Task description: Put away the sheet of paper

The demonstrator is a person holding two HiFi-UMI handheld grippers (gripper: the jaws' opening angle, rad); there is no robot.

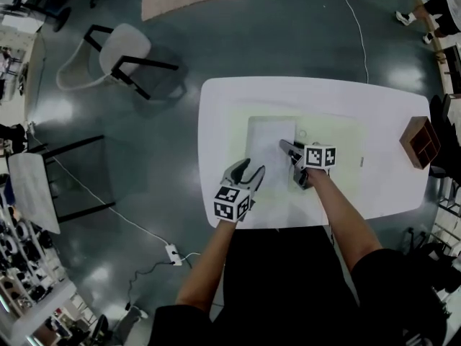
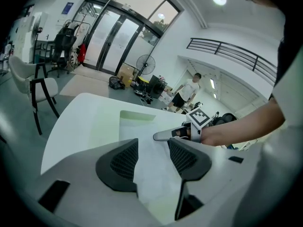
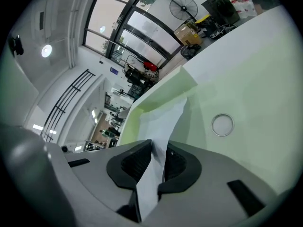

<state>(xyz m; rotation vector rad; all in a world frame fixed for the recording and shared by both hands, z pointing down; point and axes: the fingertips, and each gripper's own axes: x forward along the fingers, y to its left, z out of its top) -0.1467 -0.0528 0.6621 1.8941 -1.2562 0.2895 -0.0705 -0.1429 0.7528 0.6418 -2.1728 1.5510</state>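
A white sheet of paper (image 1: 270,139) lies over an open pale green folder (image 1: 335,132) on the white table (image 1: 230,99). My right gripper (image 1: 284,145) is shut on the sheet's right edge. In the right gripper view the sheet (image 3: 166,119) runs up between the pads, at the right gripper (image 3: 158,149), and is lifted off the green folder (image 3: 246,89). My left gripper (image 1: 253,170) stands open just in front of the sheet's near edge. In the left gripper view the sheet (image 2: 144,167) shows below the spread jaws of the left gripper (image 2: 152,144), with nothing held. The right gripper (image 2: 165,135) lies just beyond.
A small ring (image 3: 222,125) rests on the folder to the right of the sheet. A brown wooden box (image 1: 420,141) sits at the table's right end. A white chair (image 1: 119,52) stands on the floor to the far left, and a person (image 2: 187,91) stands beyond the table.
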